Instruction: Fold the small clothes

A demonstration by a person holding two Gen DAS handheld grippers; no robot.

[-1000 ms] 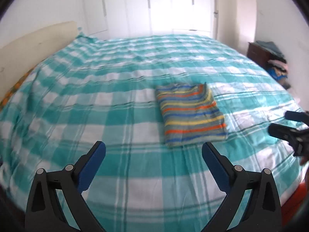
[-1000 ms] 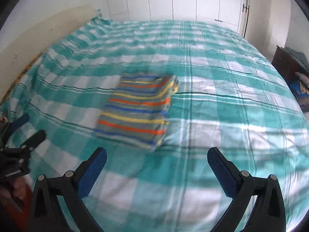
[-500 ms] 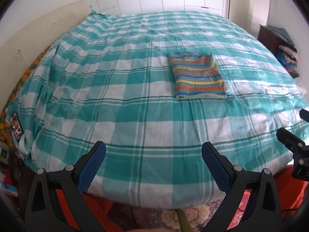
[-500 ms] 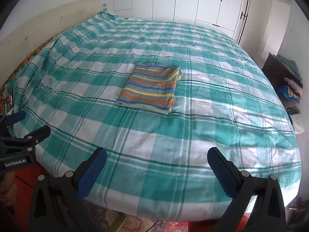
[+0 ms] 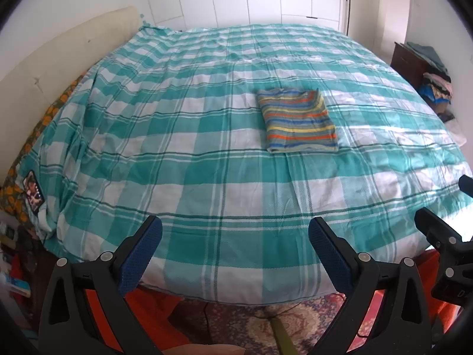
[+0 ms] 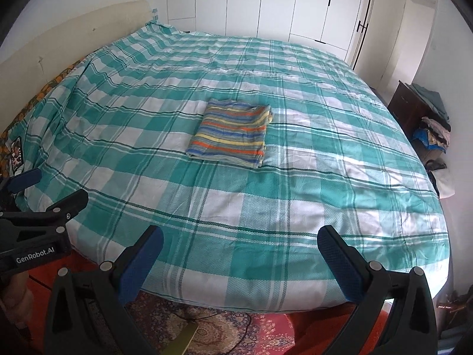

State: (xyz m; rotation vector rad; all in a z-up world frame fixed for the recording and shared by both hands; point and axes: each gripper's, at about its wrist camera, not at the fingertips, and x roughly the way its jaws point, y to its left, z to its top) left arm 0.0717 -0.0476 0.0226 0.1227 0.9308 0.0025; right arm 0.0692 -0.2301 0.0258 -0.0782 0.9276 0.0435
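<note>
A small striped garment (image 5: 298,119) lies folded into a neat rectangle near the middle of the teal checked bed (image 5: 189,153); it also shows in the right wrist view (image 6: 232,131). My left gripper (image 5: 235,238) is open and empty, held back over the bed's near edge, far from the garment. My right gripper (image 6: 239,247) is open and empty too, also back at the near edge. Each gripper shows at the side of the other's view: the right one (image 5: 443,207) and the left one (image 6: 50,189).
A cream headboard (image 5: 59,59) runs along the left. White wardrobe doors (image 6: 295,3) stand behind the bed. A dark cabinet with piled clothes (image 6: 425,115) stands at the right. A patterned rug (image 6: 207,331) and orange fabric (image 5: 147,310) lie below the bed's edge.
Both grippers have pulled back and up from the folded garment to the bed's near edge, so the whole bed and the floor now show. The garment has not moved.
</note>
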